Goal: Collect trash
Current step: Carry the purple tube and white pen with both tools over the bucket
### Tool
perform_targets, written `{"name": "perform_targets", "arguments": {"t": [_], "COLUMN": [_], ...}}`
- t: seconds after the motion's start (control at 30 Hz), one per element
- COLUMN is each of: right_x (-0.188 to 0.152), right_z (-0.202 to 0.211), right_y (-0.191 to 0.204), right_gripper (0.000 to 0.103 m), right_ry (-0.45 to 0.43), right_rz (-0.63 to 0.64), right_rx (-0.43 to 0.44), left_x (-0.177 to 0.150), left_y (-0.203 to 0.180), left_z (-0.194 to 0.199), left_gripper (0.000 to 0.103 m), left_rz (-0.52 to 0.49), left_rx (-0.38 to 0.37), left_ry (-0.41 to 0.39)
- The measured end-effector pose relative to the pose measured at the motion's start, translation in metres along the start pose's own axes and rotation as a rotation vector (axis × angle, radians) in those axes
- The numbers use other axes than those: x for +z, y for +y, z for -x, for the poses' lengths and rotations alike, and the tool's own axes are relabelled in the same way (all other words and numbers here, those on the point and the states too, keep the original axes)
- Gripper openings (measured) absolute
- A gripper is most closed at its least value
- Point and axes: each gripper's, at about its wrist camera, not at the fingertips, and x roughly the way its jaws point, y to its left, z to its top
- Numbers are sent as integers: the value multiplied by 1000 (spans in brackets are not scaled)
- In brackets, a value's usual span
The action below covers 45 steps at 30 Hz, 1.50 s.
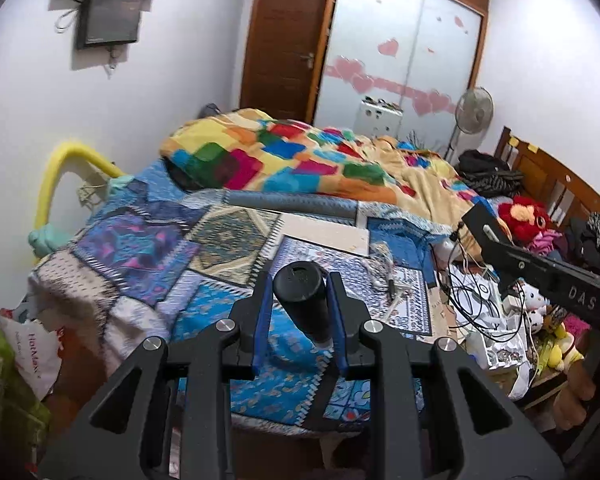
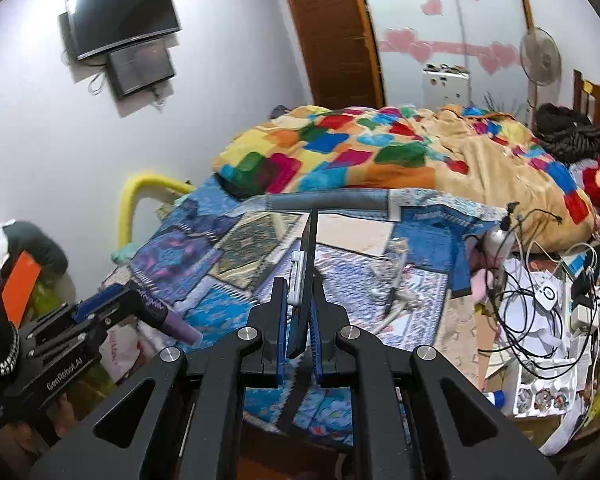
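Observation:
My left gripper (image 1: 300,280) is shut on a dark tube (image 1: 304,304) with a black cap, held slanted between the blue pads above the patchwork bed cover (image 1: 148,248). In the right wrist view the same left gripper (image 2: 128,294) shows at the left, and the tube's (image 2: 168,316) purple end sticks out of it. My right gripper (image 2: 299,282) is shut on a thin flat black piece (image 2: 309,248), seen edge-on, with a small white clip on its side. In the left wrist view that flat piece (image 1: 480,220) juts from the right gripper (image 1: 508,252) at the right.
A bright patchwork blanket (image 1: 300,152) is heaped at the back of the bed. Black cables (image 2: 540,320), papers and white packaging lie at the right, next to plush toys (image 1: 528,216). A white plastic bag (image 1: 32,344) sits on the floor at the left.

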Motion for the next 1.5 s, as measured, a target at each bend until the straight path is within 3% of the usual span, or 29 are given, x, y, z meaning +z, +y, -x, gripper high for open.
{"name": "perform_targets", "arguments": {"t": [0.4,0.8,1.2,1.5], "right_x": [-30,-73,-123,-167], "right_z": [18,6,-43,-99], "right_y": [95,177,225,255], "right_gripper": [9,9,9,9], "right_ry": [6,95,286,487], "right_rz": [131,225,276,336], "right_rx": [114,216,275,291], "left_x": [-31,-78,-147,-202], "left_y": [76,148,206,233], "left_z": [90,137,121,79], "left_gripper": [26,26,26,26], "left_rz": [57,115,241,285], "left_rx": [105,195,213,287], "left_ry": [-42,-14,126,277]}}
